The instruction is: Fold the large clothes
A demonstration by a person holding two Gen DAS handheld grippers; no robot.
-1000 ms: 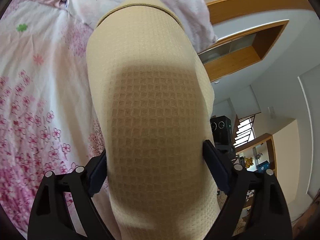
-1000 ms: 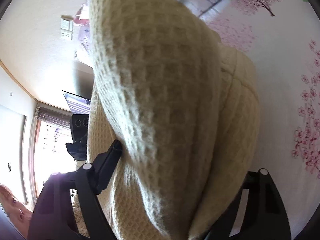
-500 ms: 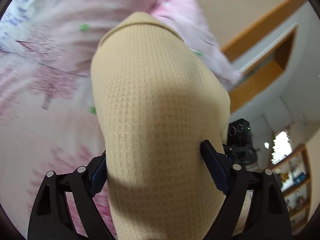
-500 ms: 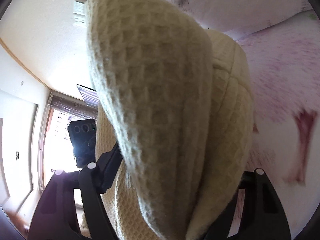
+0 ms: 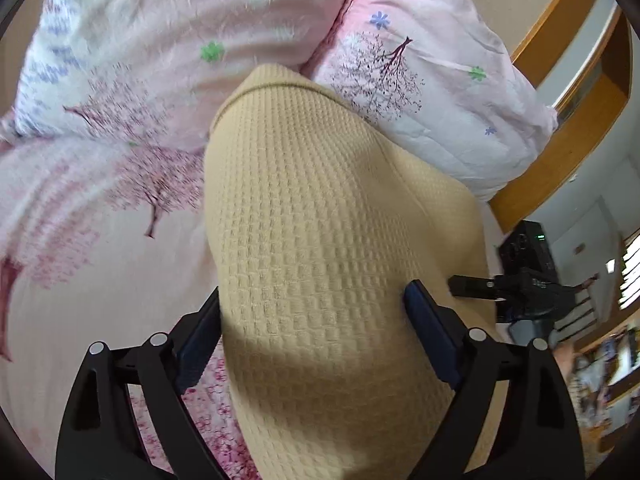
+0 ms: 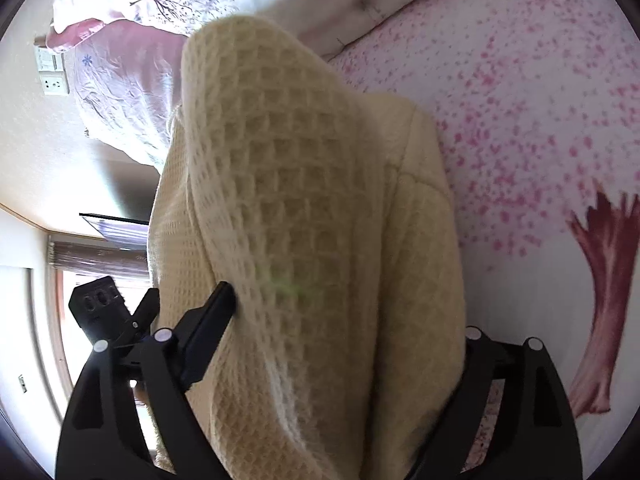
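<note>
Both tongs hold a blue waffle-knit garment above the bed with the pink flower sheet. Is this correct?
Not quite: the garment is beige, not blue, as the left wrist view shows. The left tongs and right tongs do hold it above the pink flower sheet.

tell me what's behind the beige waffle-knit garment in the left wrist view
Behind the beige waffle-knit garment, held in the left tool, lie pink floral pillows and a cherry-blossom bedsheet. Whatever is directly behind it is covered.
</note>
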